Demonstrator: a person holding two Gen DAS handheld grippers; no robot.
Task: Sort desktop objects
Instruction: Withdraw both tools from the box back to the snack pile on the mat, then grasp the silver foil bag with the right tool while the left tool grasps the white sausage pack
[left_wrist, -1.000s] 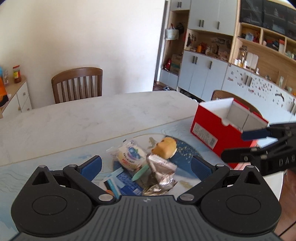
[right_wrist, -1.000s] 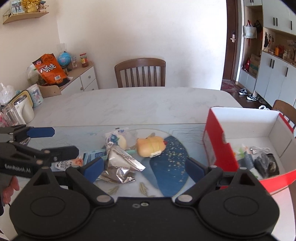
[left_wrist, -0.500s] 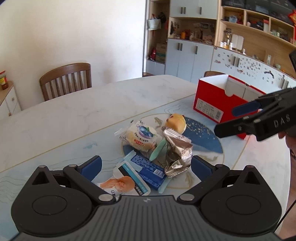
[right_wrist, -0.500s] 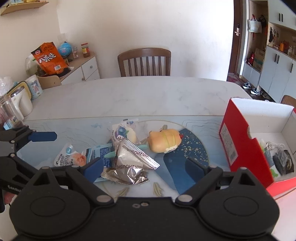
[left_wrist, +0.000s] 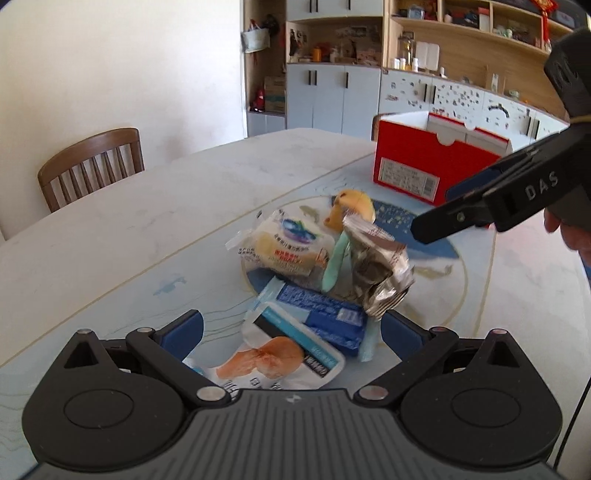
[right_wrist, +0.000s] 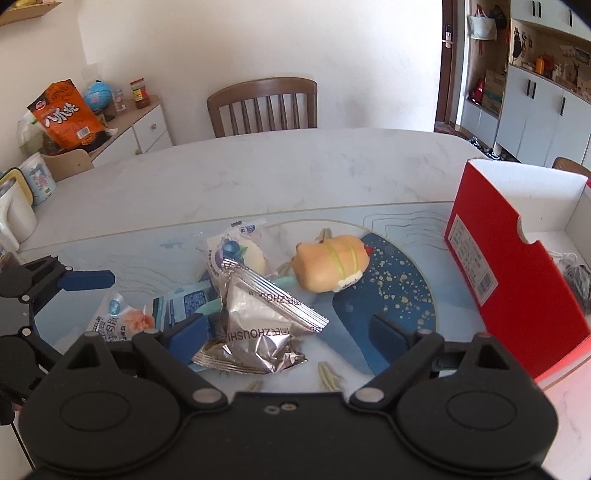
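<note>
A heap of small items lies on the round blue placemat (right_wrist: 399, 306): a crumpled silver foil packet (right_wrist: 262, 321) (left_wrist: 376, 269), a white wrapped bun (left_wrist: 284, 247) (right_wrist: 236, 254), a yellow plush toy (right_wrist: 332, 264) (left_wrist: 351, 206), a blue packet (left_wrist: 321, 317) and a white sachet with an orange picture (left_wrist: 273, 360) (right_wrist: 118, 321). My left gripper (left_wrist: 291, 334) is open, its fingers straddling the sachet and blue packet. My right gripper (right_wrist: 290, 332) is open just above the foil packet. The red open shoebox (right_wrist: 509, 266) (left_wrist: 424, 166) stands at the right.
A wooden chair (right_wrist: 264, 105) stands behind the marble table (right_wrist: 295, 170). A white side cabinet (right_wrist: 140, 129) with an orange snack bag and jars is at the left. Mugs (right_wrist: 14, 218) sit at the table's left edge. Some items lie inside the shoebox.
Both grippers have moved in closer to the heap. The left one has swung so the sachet and blue packet now lie between its fingers; the right one has come over the foil packet.
</note>
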